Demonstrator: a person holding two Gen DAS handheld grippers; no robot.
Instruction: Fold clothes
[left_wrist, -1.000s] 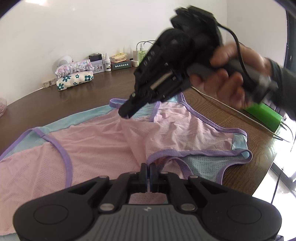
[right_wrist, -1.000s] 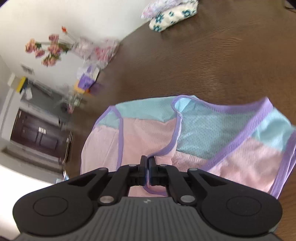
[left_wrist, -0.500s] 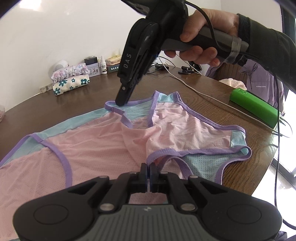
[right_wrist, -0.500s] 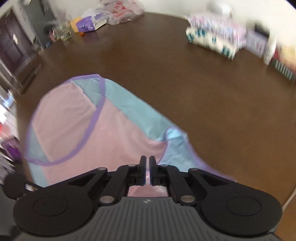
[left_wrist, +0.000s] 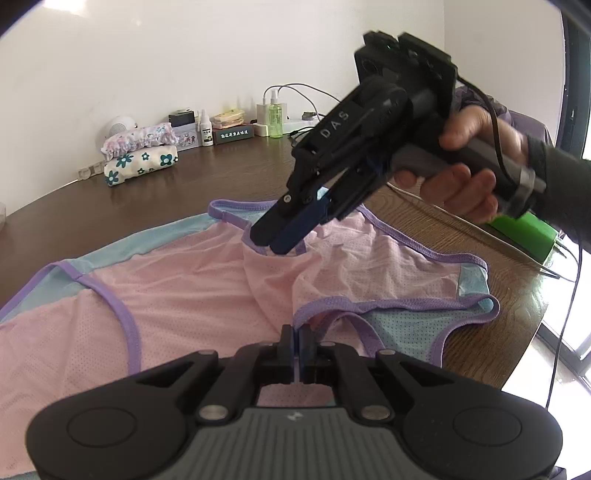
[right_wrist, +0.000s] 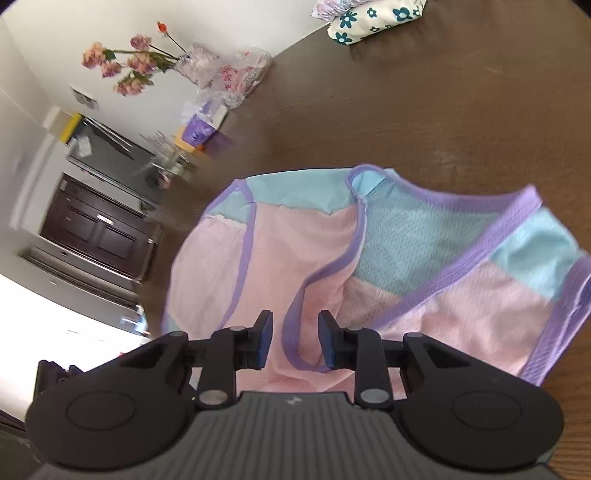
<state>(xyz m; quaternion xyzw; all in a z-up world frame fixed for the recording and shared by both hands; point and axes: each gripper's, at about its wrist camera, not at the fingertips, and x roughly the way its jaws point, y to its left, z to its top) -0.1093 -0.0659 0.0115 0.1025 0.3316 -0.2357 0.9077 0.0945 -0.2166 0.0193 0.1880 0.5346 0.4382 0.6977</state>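
Note:
A pink mesh garment (left_wrist: 177, 280) with light blue panels and purple trim lies partly folded on the brown table (left_wrist: 184, 192). My left gripper (left_wrist: 296, 339) is shut on its near purple-trimmed edge. My right gripper (left_wrist: 277, 243) points down at the garment's middle fold, near the far purple neckline. In the right wrist view the right gripper (right_wrist: 295, 332) is open, and a purple-trimmed fold of the garment (right_wrist: 406, 266) lies between its jaws.
Two folded floral cloths (left_wrist: 140, 155) sit at the far left of the table. Bottles, boxes and a charger (left_wrist: 240, 125) line the wall. A green box (left_wrist: 524, 232) and cables lie at the right edge. A flower vase and bags (right_wrist: 207, 74) stand far off.
My right gripper swung down from above the far neckline onto the garment's middle fold and opened its jaws. My left gripper kept its hold and stayed put.

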